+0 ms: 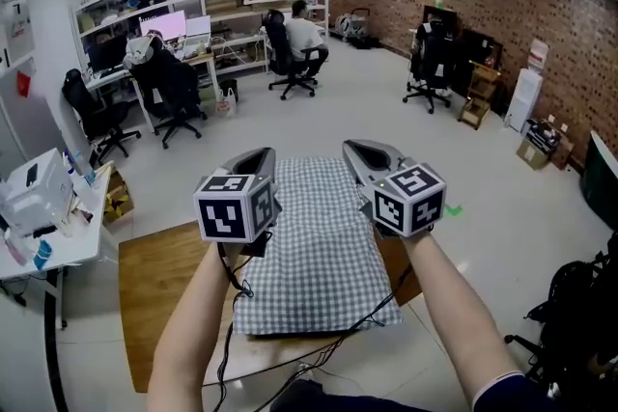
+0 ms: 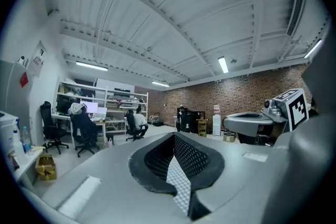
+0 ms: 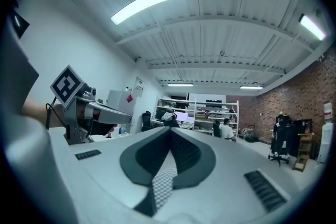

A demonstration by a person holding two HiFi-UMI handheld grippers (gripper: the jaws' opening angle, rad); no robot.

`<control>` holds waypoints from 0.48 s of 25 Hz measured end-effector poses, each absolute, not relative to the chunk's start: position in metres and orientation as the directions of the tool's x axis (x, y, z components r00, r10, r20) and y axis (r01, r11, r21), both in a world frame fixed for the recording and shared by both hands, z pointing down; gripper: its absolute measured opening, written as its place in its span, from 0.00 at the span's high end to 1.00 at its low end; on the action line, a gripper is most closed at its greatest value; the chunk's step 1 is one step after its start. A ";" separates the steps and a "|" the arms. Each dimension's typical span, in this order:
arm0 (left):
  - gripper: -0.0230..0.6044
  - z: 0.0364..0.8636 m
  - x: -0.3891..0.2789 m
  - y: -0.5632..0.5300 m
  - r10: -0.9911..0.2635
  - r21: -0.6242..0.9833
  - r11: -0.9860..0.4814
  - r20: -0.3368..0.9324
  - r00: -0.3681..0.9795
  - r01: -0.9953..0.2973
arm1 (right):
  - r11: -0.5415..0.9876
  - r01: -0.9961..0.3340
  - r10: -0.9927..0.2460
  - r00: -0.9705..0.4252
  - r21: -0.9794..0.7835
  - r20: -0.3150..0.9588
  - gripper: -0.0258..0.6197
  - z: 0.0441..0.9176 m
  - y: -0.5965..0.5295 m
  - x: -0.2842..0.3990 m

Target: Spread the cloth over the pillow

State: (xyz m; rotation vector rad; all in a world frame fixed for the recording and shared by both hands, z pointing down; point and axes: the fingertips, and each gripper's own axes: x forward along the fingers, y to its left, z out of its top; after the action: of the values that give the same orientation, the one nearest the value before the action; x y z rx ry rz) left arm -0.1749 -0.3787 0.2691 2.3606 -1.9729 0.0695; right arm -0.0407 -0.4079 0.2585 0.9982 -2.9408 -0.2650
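A grey-and-white checked cloth (image 1: 314,246) hangs from both grippers, which I hold up level side by side, and drapes down onto the wooden table (image 1: 159,280). My left gripper (image 1: 261,155) is shut on the cloth's far left edge, and my right gripper (image 1: 355,148) is shut on its far right edge. In the left gripper view a strip of checked cloth (image 2: 181,183) is pinched between the shut jaws of the left gripper (image 2: 176,139). The right gripper view shows the same: cloth (image 3: 163,186) clamped in the right gripper (image 3: 169,131). No pillow shows; the cloth hides whatever lies beneath it.
Black cables (image 1: 319,347) trail over the table's near edge. A white desk (image 1: 48,236) with clutter stands at the left. Office chairs (image 1: 169,92), shelving and a seated person (image 1: 304,39) are at the back. A black bag (image 1: 579,304) sits at the right.
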 end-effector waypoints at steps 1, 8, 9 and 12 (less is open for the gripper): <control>0.95 0.270 -0.169 -0.367 -0.982 0.025 -0.172 0.070 0.173 -0.985 | 0.791 -0.588 -0.591 -0.806 0.168 -0.034 0.96 0.259 -0.395 -0.039; 0.95 0.274 -0.124 -0.297 -0.986 0.022 -0.158 0.055 0.159 -0.987 | 0.835 -0.526 -0.525 -0.850 0.160 -0.052 0.96 0.263 -0.318 -0.024; 0.95 0.275 -0.118 -0.288 -0.985 0.030 -0.160 0.055 0.162 -0.987 | 0.841 -0.519 -0.518 -0.854 0.156 -0.050 0.96 0.264 -0.311 -0.023; 0.95 0.278 -0.101 -0.263 -0.983 0.060 -0.174 0.052 0.177 -0.983 | 0.856 -0.498 -0.496 -0.867 0.137 -0.053 0.96 0.270 -0.287 -0.016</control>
State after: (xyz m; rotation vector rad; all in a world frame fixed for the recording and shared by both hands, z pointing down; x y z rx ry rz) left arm -0.1009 -0.2629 0.2780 2.3478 -1.9657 0.0026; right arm -0.0164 -0.2866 0.2703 0.8138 -3.0416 -0.2313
